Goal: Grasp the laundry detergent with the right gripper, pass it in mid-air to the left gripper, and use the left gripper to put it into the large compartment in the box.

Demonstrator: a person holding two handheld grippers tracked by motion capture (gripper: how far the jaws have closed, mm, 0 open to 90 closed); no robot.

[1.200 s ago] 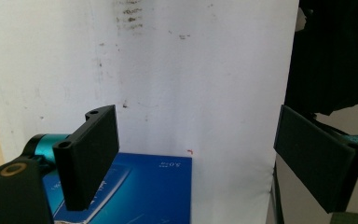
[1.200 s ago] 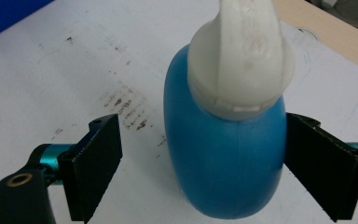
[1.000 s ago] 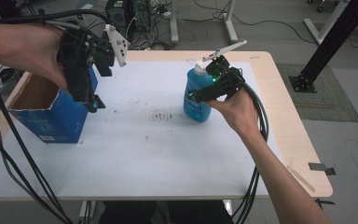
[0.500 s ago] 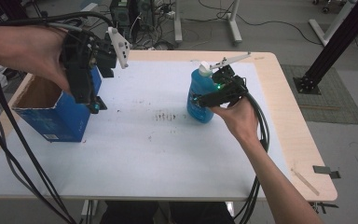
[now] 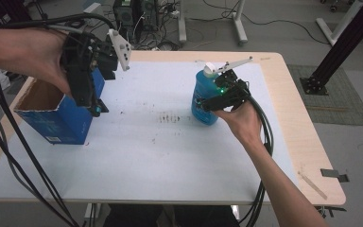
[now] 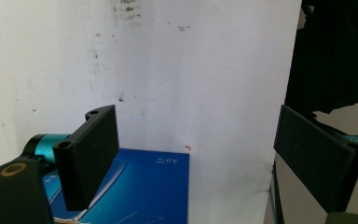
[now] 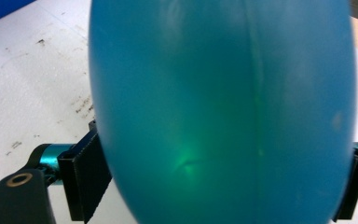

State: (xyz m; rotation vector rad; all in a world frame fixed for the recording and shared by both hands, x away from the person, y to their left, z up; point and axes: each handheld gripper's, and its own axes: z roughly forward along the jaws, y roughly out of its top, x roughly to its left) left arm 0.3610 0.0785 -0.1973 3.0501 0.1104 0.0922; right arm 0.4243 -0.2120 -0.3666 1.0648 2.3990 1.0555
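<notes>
Overhead, a wooden table (image 5: 283, 94) covered by a white sheet (image 5: 170, 156) fills the scene, with a person's two forearms reaching in from the lower edge. At the left, the left hand (image 5: 33, 56) holds the left gripper (image 5: 87, 97) pointing downward over the near right corner of an open blue cardboard box (image 5: 56, 118), which stands on the sheet's left side. In the left gripper view, its two black jaws stand wide apart with nothing between them; the blue box top (image 6: 144, 186) lies below, and the stained white sheet (image 6: 191, 70) stretches beyond.

At the right, the right hand (image 5: 241, 120) holds the right gripper (image 5: 208, 101) sideways against a blue plastic bottle (image 5: 208, 97) with a white cap (image 5: 210, 70). The bottle stands upright on the sheet, right of centre and well apart from the box. In the right gripper view, the bottle's rounded blue body (image 7: 223, 107) sits between the two jaws, which press against its sides; a green glow reflects on its surface. Black cables trail from both grippers toward the bottom edge. Small dark smudges (image 5: 170, 117) mark the sheet between box and bottle.
</notes>
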